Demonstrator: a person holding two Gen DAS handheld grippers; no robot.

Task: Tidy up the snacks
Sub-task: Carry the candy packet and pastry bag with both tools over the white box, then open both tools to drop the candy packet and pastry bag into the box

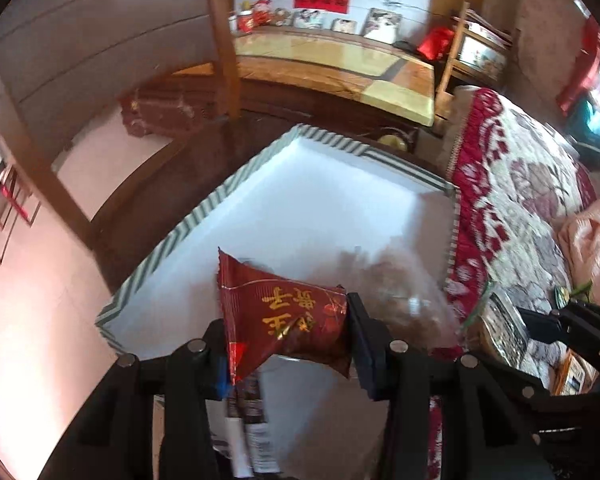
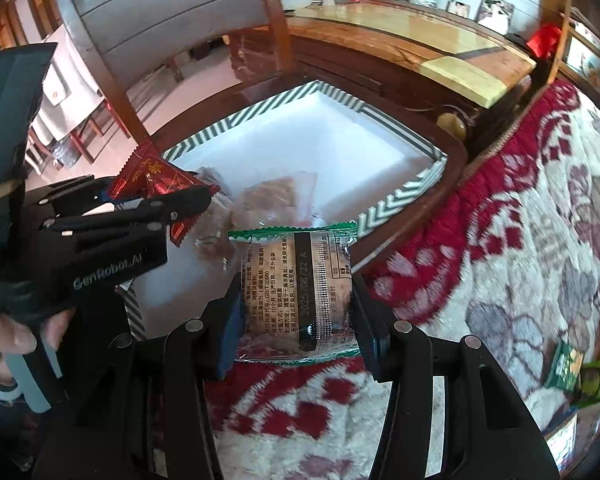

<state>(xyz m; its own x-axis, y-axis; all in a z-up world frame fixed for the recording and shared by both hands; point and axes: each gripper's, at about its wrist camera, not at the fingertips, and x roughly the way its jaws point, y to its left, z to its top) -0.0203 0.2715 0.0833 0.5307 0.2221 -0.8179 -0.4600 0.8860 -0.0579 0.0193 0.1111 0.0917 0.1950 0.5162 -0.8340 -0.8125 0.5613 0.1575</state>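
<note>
Carrying two snack packets toward the large white tray with the green-and-white striped rim (image 1: 204, 216) looks like the step in hand: both tools are loaded and neither packet is down yet. The tray sits on a dark wooden table (image 2: 452, 168), its far half bare, its near part already holding a clear-wrapped brown snack (image 2: 278, 196) and another see-through packet beside it.

To the right, the bed's red-and-cream patterned blanket (image 2: 520, 240) rises just beside the tray's rim, and a small green packet (image 2: 564, 366) lies on it, well apart from the tray.

The left tool (image 1: 286, 338) is clamped on a dark red foil packet with gold lettering (image 1: 284, 316), which hangs over the tray's near part. The right tool (image 2: 296, 304) is clamped on a clear packet with a green top seal and printed black text (image 2: 300, 280); this one hangs over the blanket, just short of the tray's near rim.

The next move, as I judge it, calls for taking the right packet over the striped rim without catching it, then lowering each packet onto bare white floor before letting go. Room is widest toward the far corner; the tools stand close side by side, so they need to keep from knocking each other.
</note>
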